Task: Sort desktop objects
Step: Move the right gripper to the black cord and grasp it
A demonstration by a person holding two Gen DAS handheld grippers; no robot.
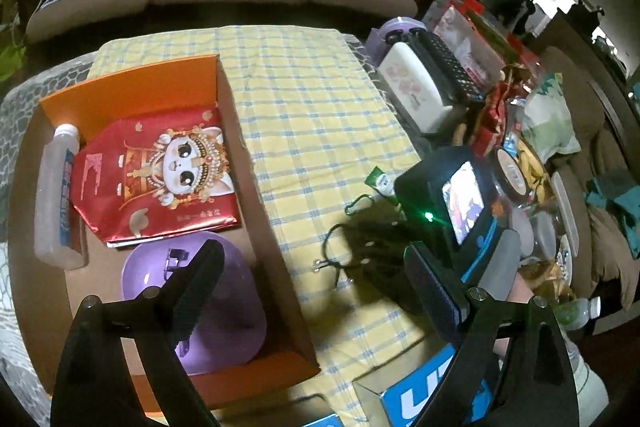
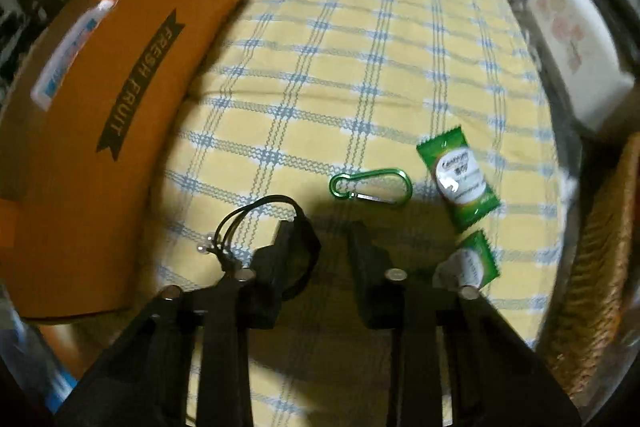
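Orange box [image 1: 224, 131] sits on the desk [image 1: 320, 131] at the left of the checked cloth, holding a clear bottle [image 1: 56, 195], a red packet [image 1: 160, 179] and a purple lid [image 1: 224, 307]. Right of the box on the cloth lie a black cord [image 2: 240, 223], a green clip [image 2: 370, 185] and two green sachets [image 2: 458, 177]. The left gripper [image 1: 316, 287] hovers over the box's near end, fingers spread. The right gripper [image 2: 320, 243], fingers apart and holding nothing, is beside the cord.
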